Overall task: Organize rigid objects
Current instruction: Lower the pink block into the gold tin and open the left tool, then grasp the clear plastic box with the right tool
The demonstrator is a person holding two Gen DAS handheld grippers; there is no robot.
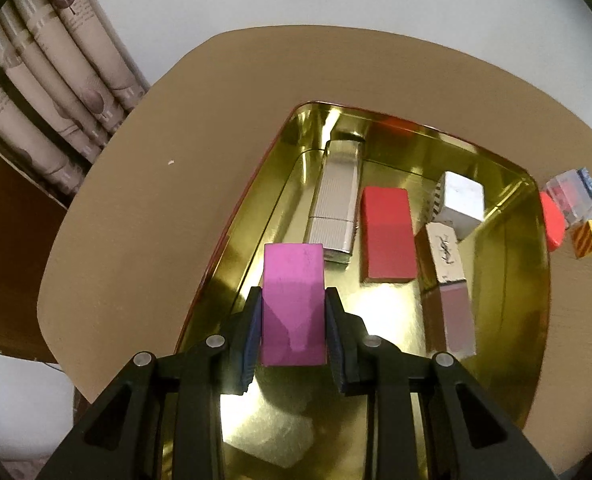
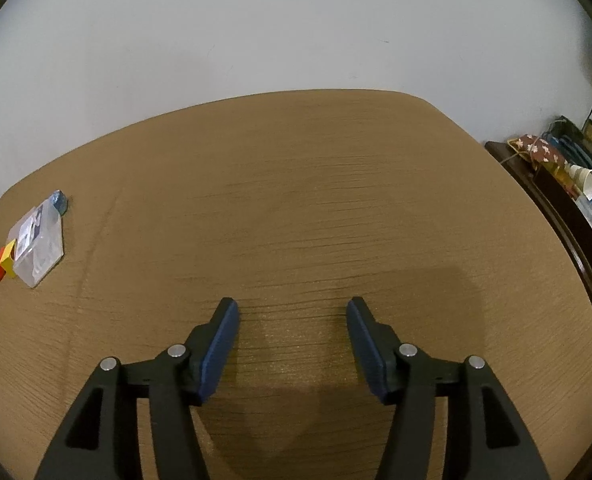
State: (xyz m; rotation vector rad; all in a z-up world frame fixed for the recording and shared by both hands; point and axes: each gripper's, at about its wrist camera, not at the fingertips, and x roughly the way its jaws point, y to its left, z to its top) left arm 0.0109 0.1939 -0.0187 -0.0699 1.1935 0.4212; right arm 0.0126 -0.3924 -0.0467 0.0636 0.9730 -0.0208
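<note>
My left gripper (image 1: 293,296) is shut on a pink block (image 1: 292,300) and holds it over the near left part of a gold tin tray (image 1: 232,216). In the tray lie a silver ribbed case (image 1: 335,196), a red block (image 1: 385,234), a white box (image 1: 461,198) and a lipstick box (image 1: 447,280). My right gripper (image 2: 292,312) is open and empty above bare tabletop. A clear plastic box (image 2: 40,244) and a small red and yellow block (image 2: 4,264) lie at the far left of the right wrist view.
The tan wooden table (image 2: 315,200) meets a white wall. Beside the tray's right rim lie a red round piece (image 1: 553,220), a clear box (image 1: 571,192) and a striped yellow block (image 1: 587,238). Curtains (image 1: 56,92) hang at left. A cluttered dark shelf (image 2: 567,200) stands at right.
</note>
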